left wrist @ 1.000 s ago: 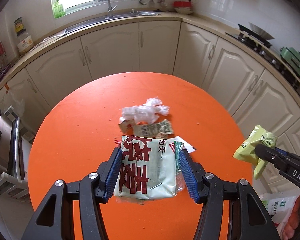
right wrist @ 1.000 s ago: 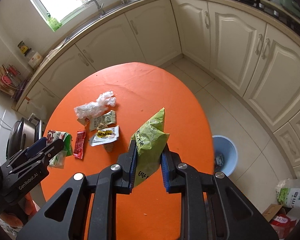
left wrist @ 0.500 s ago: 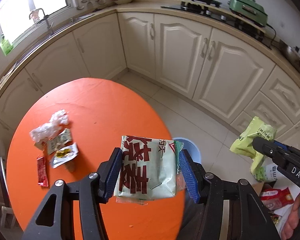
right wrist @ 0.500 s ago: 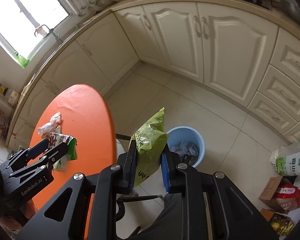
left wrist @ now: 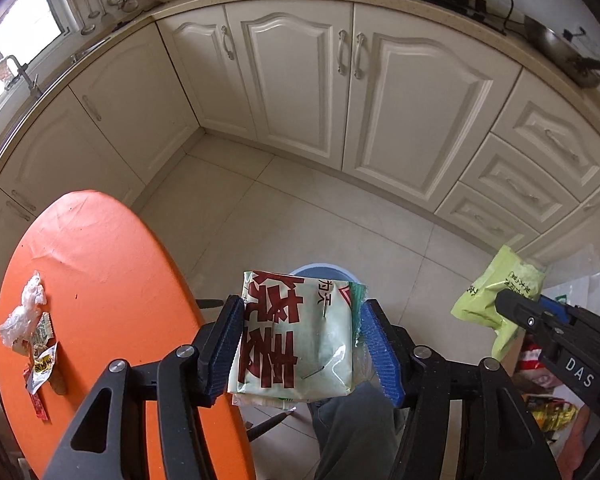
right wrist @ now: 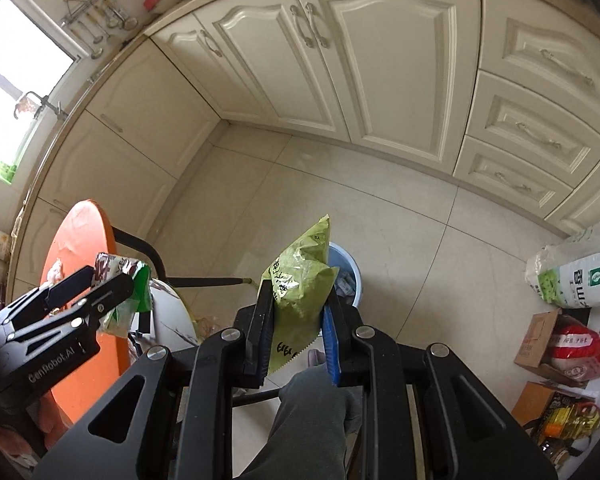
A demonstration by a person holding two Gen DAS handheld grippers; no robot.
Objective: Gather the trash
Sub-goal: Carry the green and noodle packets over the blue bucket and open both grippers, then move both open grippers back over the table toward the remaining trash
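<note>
The blue bin [left wrist: 320,270] sits on the floor directly beyond the left claw [left wrist: 300,340], whose jaws have just been opening around the white packet [left wrist: 296,332] (right claw [right wrist: 296,320] clamps a green bag [right wrist: 302,280]).

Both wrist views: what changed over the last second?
Both hands swung off the orange table to above the blue bin. The left gripper has just been opening, the white-and-red packet still between its fingers. The right gripper stays clamped on the green bag. The wrappers on the table stayed put.
</note>
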